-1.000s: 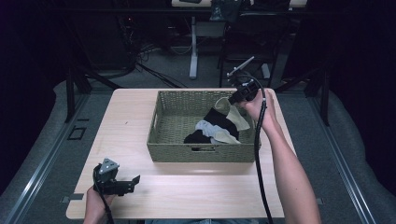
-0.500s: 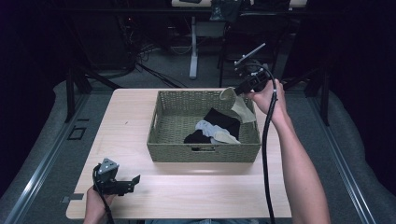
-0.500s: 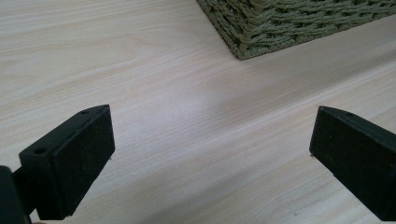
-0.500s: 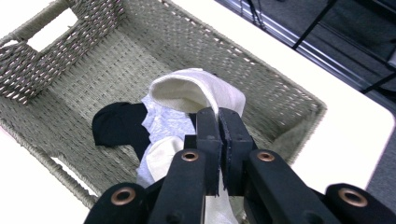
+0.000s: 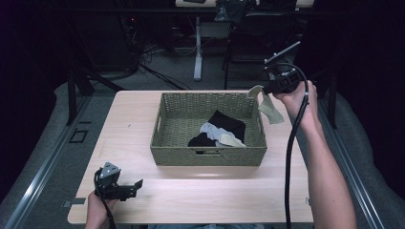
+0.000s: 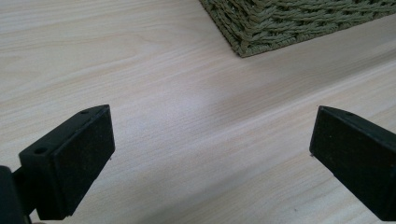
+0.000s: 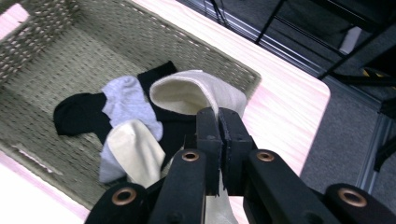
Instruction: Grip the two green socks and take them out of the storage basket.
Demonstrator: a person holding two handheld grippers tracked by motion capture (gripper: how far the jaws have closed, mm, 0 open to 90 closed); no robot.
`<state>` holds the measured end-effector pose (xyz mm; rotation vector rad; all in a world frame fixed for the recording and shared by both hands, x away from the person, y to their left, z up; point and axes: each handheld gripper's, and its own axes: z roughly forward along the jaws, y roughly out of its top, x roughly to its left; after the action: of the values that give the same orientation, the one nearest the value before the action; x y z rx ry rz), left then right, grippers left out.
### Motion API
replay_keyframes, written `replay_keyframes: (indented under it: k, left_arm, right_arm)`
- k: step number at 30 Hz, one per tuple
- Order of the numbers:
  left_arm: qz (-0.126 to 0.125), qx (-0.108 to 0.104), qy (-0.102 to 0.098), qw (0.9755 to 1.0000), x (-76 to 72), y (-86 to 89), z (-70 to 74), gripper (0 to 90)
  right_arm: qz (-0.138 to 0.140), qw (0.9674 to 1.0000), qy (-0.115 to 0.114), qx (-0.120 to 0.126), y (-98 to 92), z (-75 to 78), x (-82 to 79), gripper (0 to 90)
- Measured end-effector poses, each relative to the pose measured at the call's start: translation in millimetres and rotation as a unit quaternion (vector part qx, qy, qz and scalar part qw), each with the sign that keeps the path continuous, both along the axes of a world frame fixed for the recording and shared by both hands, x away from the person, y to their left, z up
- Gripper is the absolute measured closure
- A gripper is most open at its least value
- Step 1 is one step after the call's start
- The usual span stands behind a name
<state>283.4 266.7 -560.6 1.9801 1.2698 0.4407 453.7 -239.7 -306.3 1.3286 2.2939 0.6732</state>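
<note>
A cream sock [image 5: 269, 108] is held clamped between the fingers of the right gripper [image 5: 265, 89], above the far right corner of the woven basket [image 5: 165, 125]. In the high view the sock is seen hanging free of the basket, its lower end just outside the right wall. In the right gripper view the pinched part of the sock [image 7: 198, 93] is hidden between the closed pads, and its lower end is cut off behind the gripper body. The right hand [image 5: 295, 95] is raised over the right edge of the surface [image 5: 129, 119], with the cable trailing down along the forearm.

Inside the basket a black sock [image 5: 228, 124], a grey sock [image 5: 213, 130] and a second cream sock [image 5: 232, 140] are piled together; where one ends and the next begins is hard to make out, since they overlap. A further black piece [image 5: 200, 140] is partly covered by the grey one.

The left gripper [image 5: 136, 185] is rested at the near left of the surface, well apart from the basket. Its fingers [image 6: 74, 158] are spread wide with bare wood between them; a basket corner [image 6: 261, 28] is cropped at the top edge.
</note>
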Motion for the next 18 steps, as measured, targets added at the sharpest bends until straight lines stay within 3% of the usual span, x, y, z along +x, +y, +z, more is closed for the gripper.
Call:
replay_keyframes:
  k: [11, 17, 18]
  left_arm:
    - [0.002, -0.002, -0.003, 1.0000, -0.2, 0.6, -0.8, 0.1]
    - [0.004, -0.002, -0.003, 1.0000, -0.6, 1.3, -0.6, 0.1]
    - [0.003, -0.003, -0.004, 1.0000, -0.6, 1.2, -0.5, 0.1]
  right_arm:
    - [-0.037, 0.9993, 0.000, -0.009, -34.6, -16.9, -7.6, 88.3]
    - [-0.059, 0.9982, 0.008, -0.004, -50.9, -40.2, -8.4, 88.3]
    - [-0.064, 0.9978, 0.015, 0.001, -55.4, -49.9, -7.8, 88.3]
